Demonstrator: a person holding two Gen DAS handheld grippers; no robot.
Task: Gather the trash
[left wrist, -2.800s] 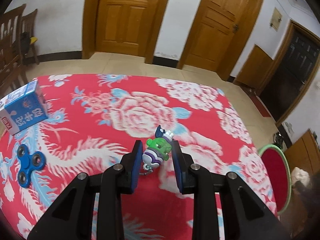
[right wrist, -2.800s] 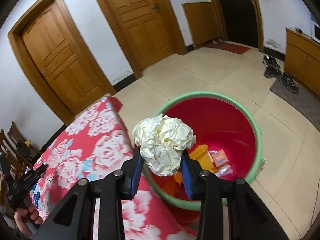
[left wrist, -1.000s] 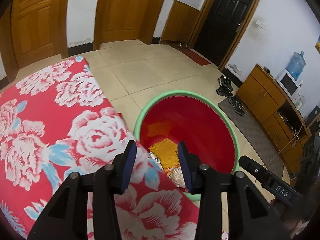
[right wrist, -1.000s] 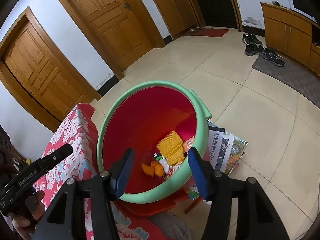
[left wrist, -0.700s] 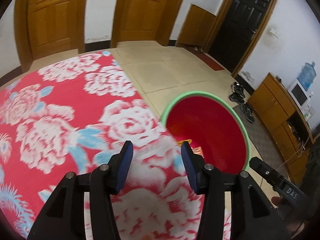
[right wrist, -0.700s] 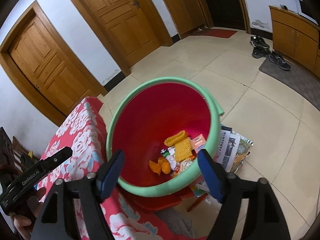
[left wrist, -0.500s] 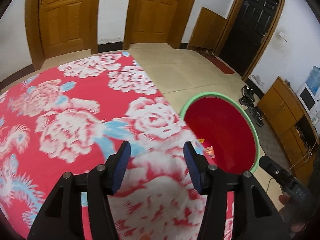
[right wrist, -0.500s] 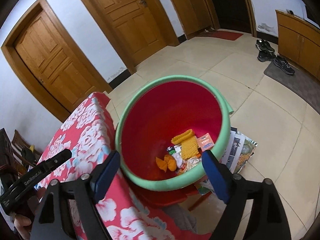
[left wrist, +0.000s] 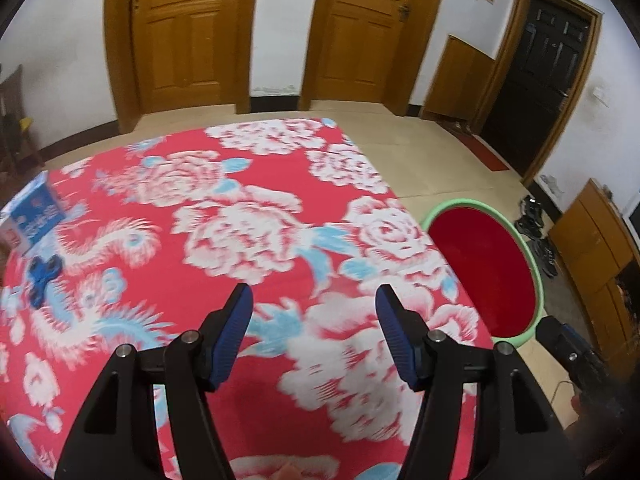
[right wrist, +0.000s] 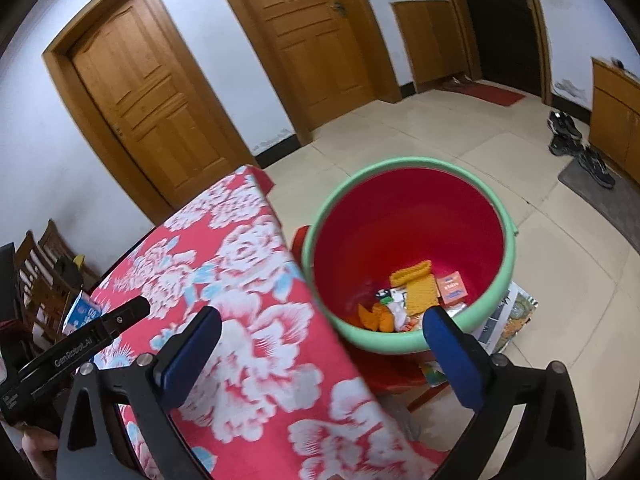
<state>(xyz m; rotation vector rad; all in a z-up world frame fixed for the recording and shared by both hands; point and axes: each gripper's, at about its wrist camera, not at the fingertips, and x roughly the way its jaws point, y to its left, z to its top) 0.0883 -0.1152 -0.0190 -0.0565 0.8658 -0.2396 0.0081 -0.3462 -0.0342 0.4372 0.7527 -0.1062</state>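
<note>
The left hand-held gripper (left wrist: 314, 312) hangs over the red flowered surface (left wrist: 248, 216), its jaws opening with nothing between them. It points across the cloth toward the far left corner, where the remaining items sit: a blue carton (left wrist: 34, 210) at the edge and a blue fidget spinner (left wrist: 42, 276) just in front of it. Most of the cloth is bare, which suggests those two are the likely next pick-ups, though whether the spinner counts as trash is a judgement the pictures cannot settle.

The right hand-held gripper (right wrist: 320, 330) is also empty, with its jaws opening. It straddles the surface's edge and the red basin (right wrist: 404, 216) with a green rim, which stands just beside the surface and lower than it, apparently on a red stool, so things can be dropped straight in. Collected trash already lies at its bottom: a yellow ridged piece (right wrist: 414, 282), a small orange packet (right wrist: 452, 288) and some mixed scraps. Printed papers (right wrist: 508, 316) lie on the floor beside the basin.

Both grippers being empty fits a moment between a drop and the next reach.
</note>
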